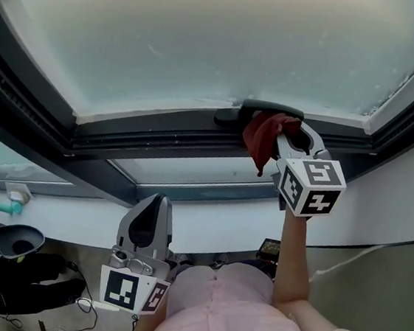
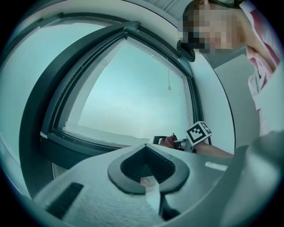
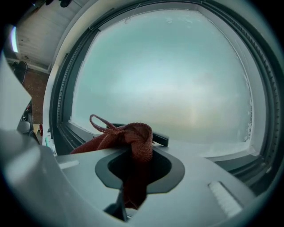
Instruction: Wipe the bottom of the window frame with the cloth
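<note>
**Cloth clamped in right gripper at bottom rail; left gripper idle**

- Right gripper (image 1: 293,137) is raised to the bottom rail of the window frame (image 1: 159,132). Its jaws are clamped on the red cloth (image 1: 265,134).
- In the right gripper view the cloth (image 3: 135,139) is seen pinched between the jaws of the right gripper (image 3: 133,173). A bunch sticks out past the tips, a loop is thrown to the left, and a tail hangs down through the jaw opening.
- The cloth is placed at the rail, right at the black handle (image 1: 267,110). Contact with the rail itself cannot be confirmed.
- Frosted glass (image 1: 206,42) fills the frame above the rail.
- Left gripper (image 1: 155,205) is held low, close to the pink shirt (image 1: 235,313) and well apart from the frame, tips pointed up.
- In the left gripper view the jaws of the left gripper (image 2: 146,170) are closed together with nothing gripped. The right gripper's marker cube (image 2: 198,132) and the cloth (image 2: 167,141) are seen beyond them at the rail.
</note>
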`<state>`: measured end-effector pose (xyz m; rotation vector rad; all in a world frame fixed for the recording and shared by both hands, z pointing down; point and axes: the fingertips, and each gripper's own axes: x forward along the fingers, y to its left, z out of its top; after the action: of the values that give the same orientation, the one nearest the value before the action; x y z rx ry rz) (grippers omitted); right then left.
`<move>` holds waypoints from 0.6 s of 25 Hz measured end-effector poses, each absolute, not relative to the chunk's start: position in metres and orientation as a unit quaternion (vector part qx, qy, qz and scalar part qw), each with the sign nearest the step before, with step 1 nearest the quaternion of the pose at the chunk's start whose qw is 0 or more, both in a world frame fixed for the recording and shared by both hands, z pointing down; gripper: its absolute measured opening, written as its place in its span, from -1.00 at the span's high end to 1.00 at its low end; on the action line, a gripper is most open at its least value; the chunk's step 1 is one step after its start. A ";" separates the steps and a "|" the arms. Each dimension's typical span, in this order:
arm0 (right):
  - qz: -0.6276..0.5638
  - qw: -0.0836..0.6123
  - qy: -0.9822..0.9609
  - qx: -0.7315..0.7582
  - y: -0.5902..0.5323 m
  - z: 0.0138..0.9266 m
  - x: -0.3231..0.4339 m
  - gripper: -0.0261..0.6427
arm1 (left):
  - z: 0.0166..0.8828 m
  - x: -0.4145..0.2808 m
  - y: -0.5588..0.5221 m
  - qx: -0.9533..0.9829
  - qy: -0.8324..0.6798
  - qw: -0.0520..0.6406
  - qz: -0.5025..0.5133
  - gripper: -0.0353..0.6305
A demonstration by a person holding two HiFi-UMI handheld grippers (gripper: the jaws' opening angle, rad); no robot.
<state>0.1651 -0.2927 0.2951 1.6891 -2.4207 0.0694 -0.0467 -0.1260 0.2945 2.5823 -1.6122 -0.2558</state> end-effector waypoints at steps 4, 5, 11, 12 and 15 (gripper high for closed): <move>0.015 0.109 -0.824 0.556 -0.290 0.295 0.166 0.71 | 0.290 -0.033 -0.127 0.849 -0.521 0.040 -0.082 0.90; 0.015 0.109 -0.824 0.555 -0.289 0.295 0.168 0.71 | 0.289 -0.030 -0.127 0.849 -0.520 0.039 -0.081 0.90; 0.011 0.108 -0.820 0.561 -0.290 0.295 0.187 0.70 | 0.290 -0.019 -0.125 0.849 -0.522 0.039 -0.078 0.90; 0.009 0.109 -0.820 0.562 -0.290 0.295 0.188 0.70 | 0.290 -0.018 -0.124 0.849 -0.522 0.039 -0.077 0.90; 0.004 0.111 -0.821 0.560 -0.289 0.295 0.191 0.70 | 0.290 -0.016 -0.122 0.847 -0.524 0.038 -0.077 0.90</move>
<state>0.1906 -0.2895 0.2953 1.6448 -2.4105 0.0106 -0.0164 -0.1218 0.2902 2.5994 -1.6075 -0.2348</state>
